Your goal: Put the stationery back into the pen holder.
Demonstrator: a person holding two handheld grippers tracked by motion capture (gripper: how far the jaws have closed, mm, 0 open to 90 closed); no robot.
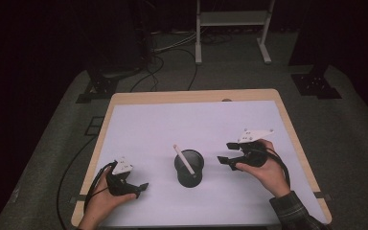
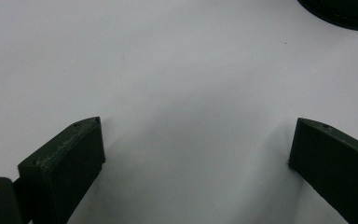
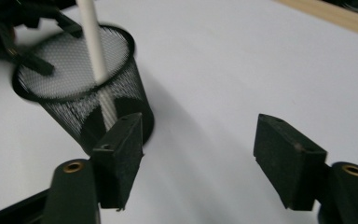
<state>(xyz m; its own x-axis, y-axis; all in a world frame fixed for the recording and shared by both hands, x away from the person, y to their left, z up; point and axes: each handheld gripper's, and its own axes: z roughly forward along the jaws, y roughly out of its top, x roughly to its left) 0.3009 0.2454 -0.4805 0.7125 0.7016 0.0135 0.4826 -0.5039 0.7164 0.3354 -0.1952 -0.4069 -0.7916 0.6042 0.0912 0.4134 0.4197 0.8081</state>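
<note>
A white stick (image 1: 184,161) stands in a black cup (image 1: 189,168) near the middle of the table (image 1: 196,95). The stick is long, thin, round and smooth. It leans: its bottom end sits down inside the cup, and its top end points up and to the left, toward the far side of the table, past the rim.

The cup is round and made of black wire mesh with tiny holes, so the stick shows through its side in the right gripper view. It stands upright on a flat white sheet (image 1: 172,120) over the light wood table.

The right gripper (image 1: 227,153) is just beside the cup, jaws wide apart with nothing between them. The left gripper (image 1: 141,189) rests on the sheet, well apart from the cup, jaws also wide apart and empty.
</note>
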